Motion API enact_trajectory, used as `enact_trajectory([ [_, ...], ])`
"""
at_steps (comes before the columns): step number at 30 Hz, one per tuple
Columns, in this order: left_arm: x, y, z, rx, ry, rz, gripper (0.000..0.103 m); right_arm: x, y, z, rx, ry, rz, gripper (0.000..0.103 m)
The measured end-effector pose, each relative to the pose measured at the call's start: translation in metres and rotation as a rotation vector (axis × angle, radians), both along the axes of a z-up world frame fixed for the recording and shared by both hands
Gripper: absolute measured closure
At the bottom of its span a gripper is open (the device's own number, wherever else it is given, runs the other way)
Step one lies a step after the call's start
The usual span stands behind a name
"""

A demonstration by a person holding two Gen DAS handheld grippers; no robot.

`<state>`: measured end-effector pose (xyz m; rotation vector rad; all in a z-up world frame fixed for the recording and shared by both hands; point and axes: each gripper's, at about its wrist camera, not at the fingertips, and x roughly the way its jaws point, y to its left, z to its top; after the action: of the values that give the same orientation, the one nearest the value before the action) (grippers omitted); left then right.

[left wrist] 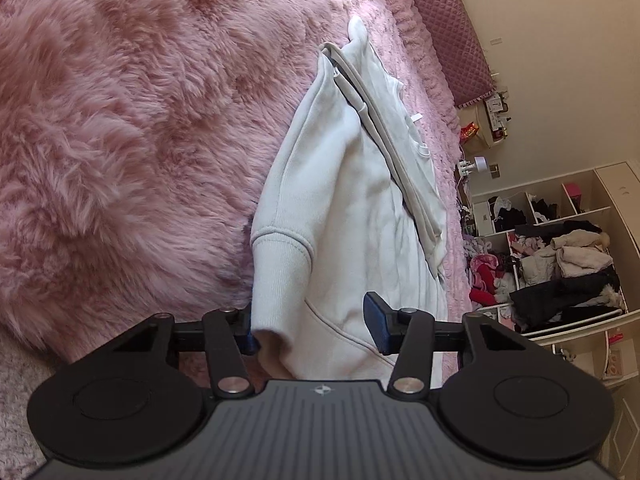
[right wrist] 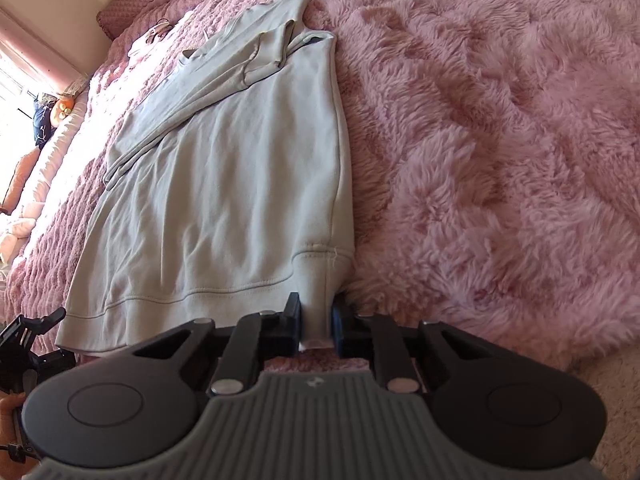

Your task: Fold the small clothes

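Sweatshirt [right wrist: 224,184] flat on pink fur blanket [right wrist: 500,140], long axis running away from both tools. Right gripper [right wrist: 316,320] clamps hem corner; left gripper [left wrist: 312,328] half-open, straddling opposite hem corner, unpinched.

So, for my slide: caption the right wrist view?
Right claw pinching the white sweatshirt's hem corner on pink fluffy bedding.

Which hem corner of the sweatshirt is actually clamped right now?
The corner in the right hand-held gripper: its pads pinch the ribbed hem of the sweatshirt. At the other corner, the left hand-held gripper straddles the hem with a visible gap.
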<state>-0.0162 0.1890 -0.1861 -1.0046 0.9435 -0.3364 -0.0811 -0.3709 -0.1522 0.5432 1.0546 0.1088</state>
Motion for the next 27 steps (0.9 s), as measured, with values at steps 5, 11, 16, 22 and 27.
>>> enact_trajectory([
  [5, 0.004, -0.008, 0.001, -0.006, -0.004, -0.015, 0.056, 0.003, 0.000, 0.008, 0.021, 0.008, 0.011, 0.075],
  [11, 0.007, -0.008, -0.007, -0.026, 0.032, -0.001, 0.056, 0.009, 0.006, -0.004, 0.041, 0.050, 0.014, 0.066],
  [16, 0.009, -0.007, -0.009, -0.028, 0.044, -0.001, 0.056, 0.006, 0.017, 0.003, 0.037, 0.034, 0.047, 0.057],
  [22, 0.010, -0.004, -0.008, -0.024, 0.032, -0.001, 0.056, 0.009, -0.004, -0.011, 0.110, 0.071, -0.080, 0.096],
  [27, 0.005, -0.002, -0.005, -0.026, -0.020, 0.026, 0.070, 0.011, -0.006, -0.009, 0.121, 0.057, -0.053, 0.096],
])
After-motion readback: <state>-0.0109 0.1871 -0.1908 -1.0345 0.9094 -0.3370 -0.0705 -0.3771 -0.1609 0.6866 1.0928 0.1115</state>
